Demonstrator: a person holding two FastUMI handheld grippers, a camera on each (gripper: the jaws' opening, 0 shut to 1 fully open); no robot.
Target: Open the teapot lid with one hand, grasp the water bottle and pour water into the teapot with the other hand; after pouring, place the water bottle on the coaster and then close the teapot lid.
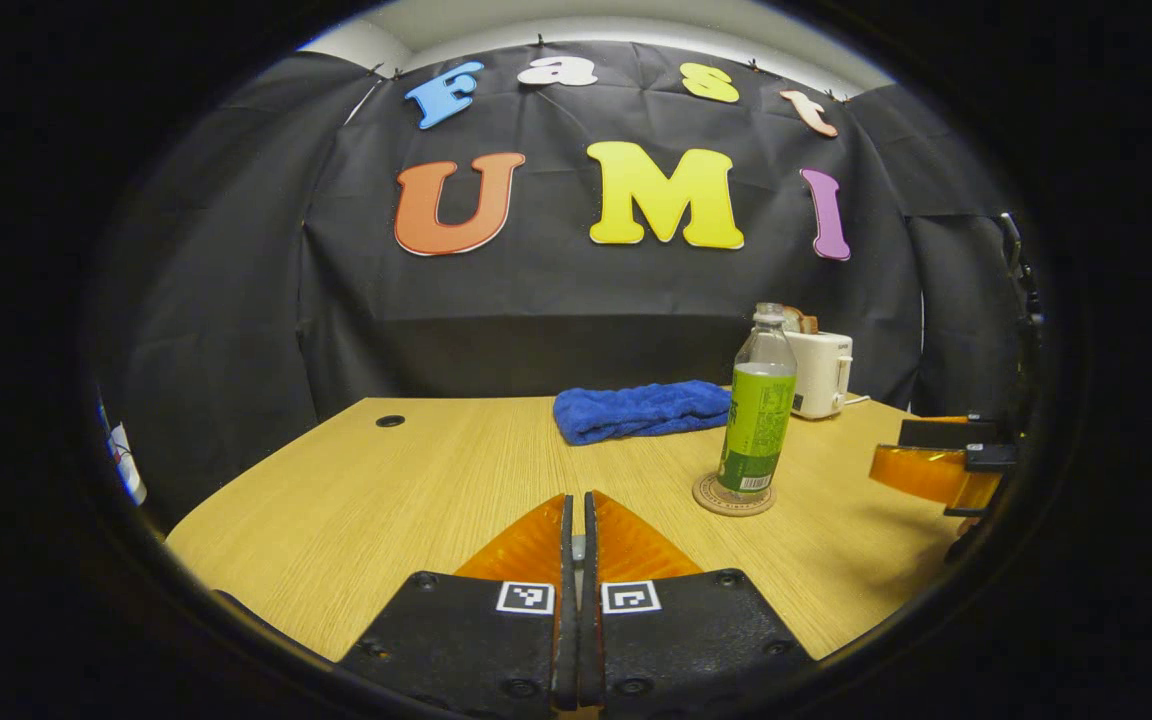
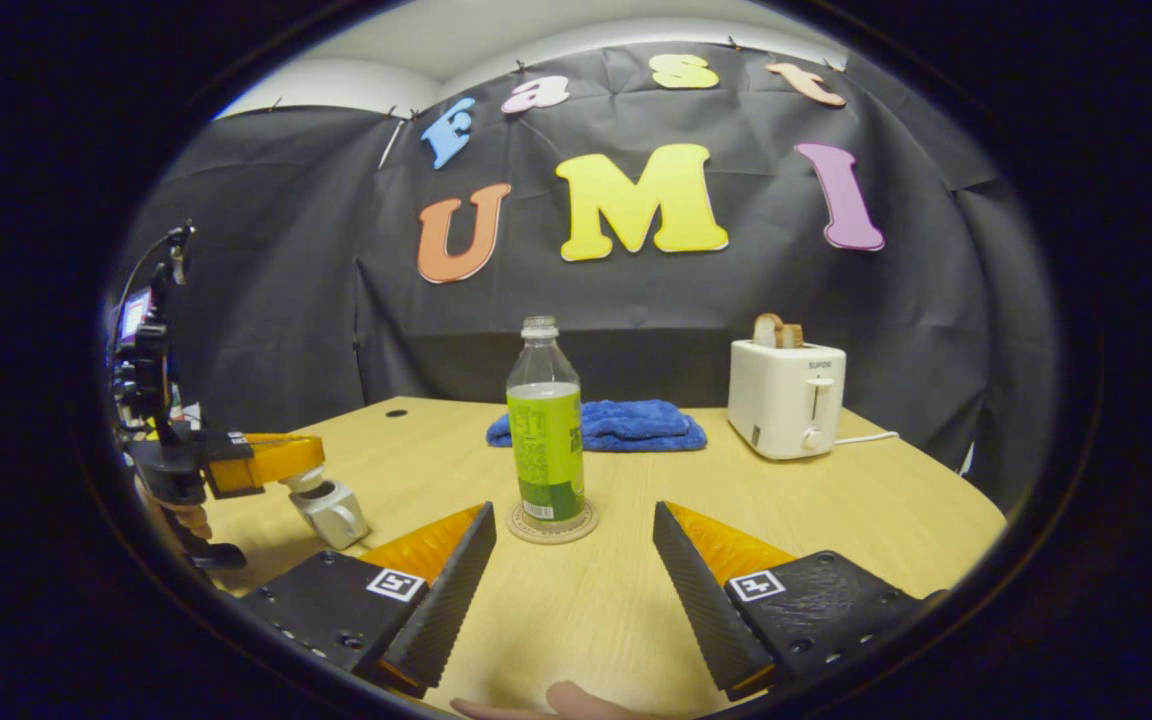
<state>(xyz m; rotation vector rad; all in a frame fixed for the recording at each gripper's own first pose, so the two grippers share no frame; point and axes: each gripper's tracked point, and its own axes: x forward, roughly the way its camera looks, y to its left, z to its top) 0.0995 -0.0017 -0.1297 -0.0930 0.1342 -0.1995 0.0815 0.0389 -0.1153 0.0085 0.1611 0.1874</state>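
Water bottle (image 2: 545, 430): upright on the coaster (image 2: 552, 523), mid-table, cap apparently off. Right gripper (image 2: 572, 560): jaws spread wide, empty, low over the table (image 2: 836, 500), the bottle straight ahead between the lines of its fingers but clear of both. Left gripper (image 1: 581, 520): fingers pressed together; in the right gripper view a small pale metallic object (image 2: 331, 510), possibly the teapot lid, hangs at its tip, though whether it is gripped cannot be told. Teapot: not located. Step in hand, by judgement: bottle set down on the coaster, lid closing next. Next move calls for bringing the lid squarely over the teapot opening. Also present: blue towel (image 2: 626, 425), toaster (image 2: 786, 398).
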